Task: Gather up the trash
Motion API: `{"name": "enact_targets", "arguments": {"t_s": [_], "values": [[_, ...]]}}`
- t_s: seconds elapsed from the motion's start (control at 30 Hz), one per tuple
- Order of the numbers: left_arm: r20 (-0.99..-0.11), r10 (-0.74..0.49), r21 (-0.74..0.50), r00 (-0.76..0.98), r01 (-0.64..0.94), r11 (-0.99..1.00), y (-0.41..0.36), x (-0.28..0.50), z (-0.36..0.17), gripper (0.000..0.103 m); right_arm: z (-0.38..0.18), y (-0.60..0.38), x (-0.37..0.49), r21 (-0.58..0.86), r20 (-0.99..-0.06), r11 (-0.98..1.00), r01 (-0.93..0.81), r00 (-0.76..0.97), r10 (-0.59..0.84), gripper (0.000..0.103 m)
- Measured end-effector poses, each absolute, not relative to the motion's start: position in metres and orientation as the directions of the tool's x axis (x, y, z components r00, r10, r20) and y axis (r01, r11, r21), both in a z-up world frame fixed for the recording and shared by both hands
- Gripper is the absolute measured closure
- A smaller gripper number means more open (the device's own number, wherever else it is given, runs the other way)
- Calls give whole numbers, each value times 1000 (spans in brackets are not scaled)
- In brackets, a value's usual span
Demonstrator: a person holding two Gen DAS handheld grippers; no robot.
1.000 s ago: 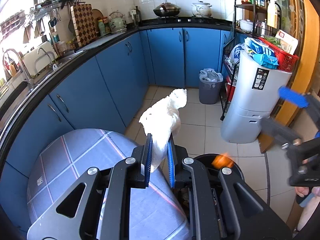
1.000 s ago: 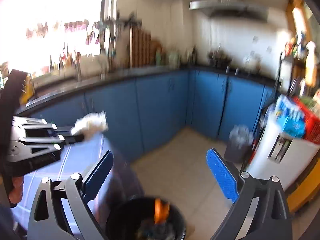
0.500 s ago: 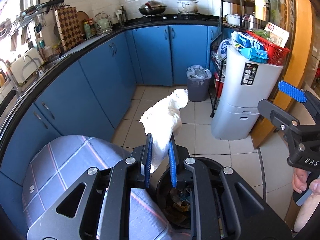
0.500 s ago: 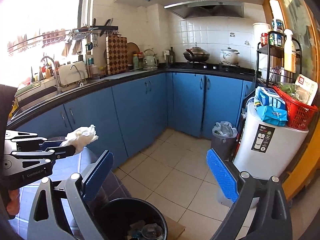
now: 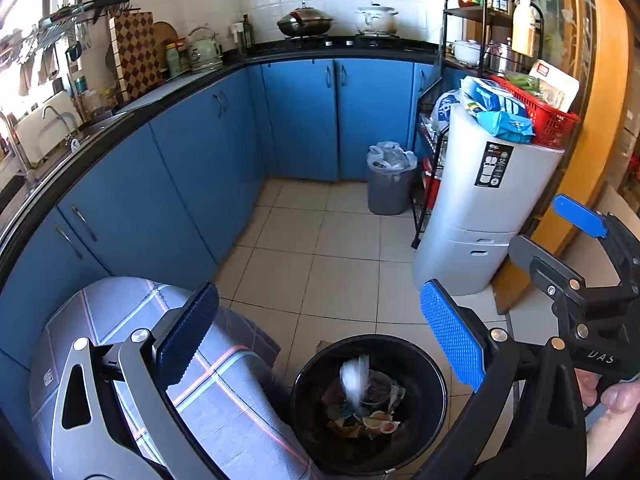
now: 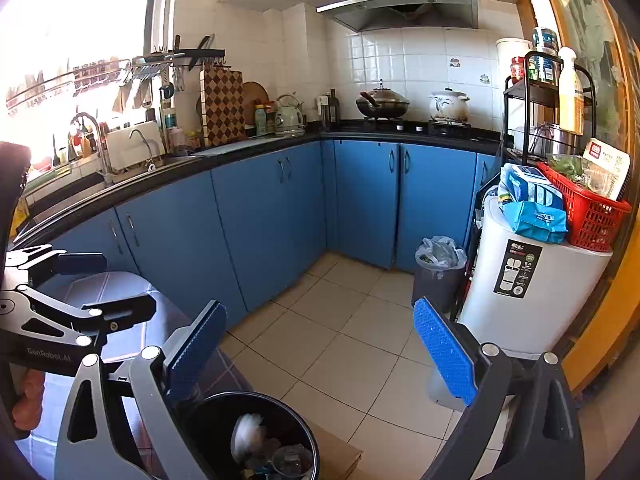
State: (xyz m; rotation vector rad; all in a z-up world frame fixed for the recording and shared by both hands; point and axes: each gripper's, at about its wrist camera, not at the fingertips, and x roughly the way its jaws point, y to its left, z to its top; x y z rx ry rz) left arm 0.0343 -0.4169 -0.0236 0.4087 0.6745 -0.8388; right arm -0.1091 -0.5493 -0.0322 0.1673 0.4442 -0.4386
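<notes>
Now | white crumpled tissue [image 5: 354,378] blurred, in black bin [image 5: 434,368] | left gripper [image 5: 320,332] opening, empty | right gripper [image 6: 316,344] wide

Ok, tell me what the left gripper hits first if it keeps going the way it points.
Probably bare floor tile just beyond the black bin. The left gripper, jaws opening and empty, aims over the bin's far rim, though depth is uncertain.

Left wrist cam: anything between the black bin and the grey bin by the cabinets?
Nothing: in the left wrist view only bare floor tile lies between the black bin and the grey bin.
</notes>
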Motion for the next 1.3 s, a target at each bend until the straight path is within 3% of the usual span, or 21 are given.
{"name": "enact_targets", "arguments": {"t_s": [1.3], "values": [[-676, -537, 52, 504, 759, 649, -401, 39, -18, 4, -20, -542, -114, 35, -427, 889, 457, 811, -400, 11]]}}
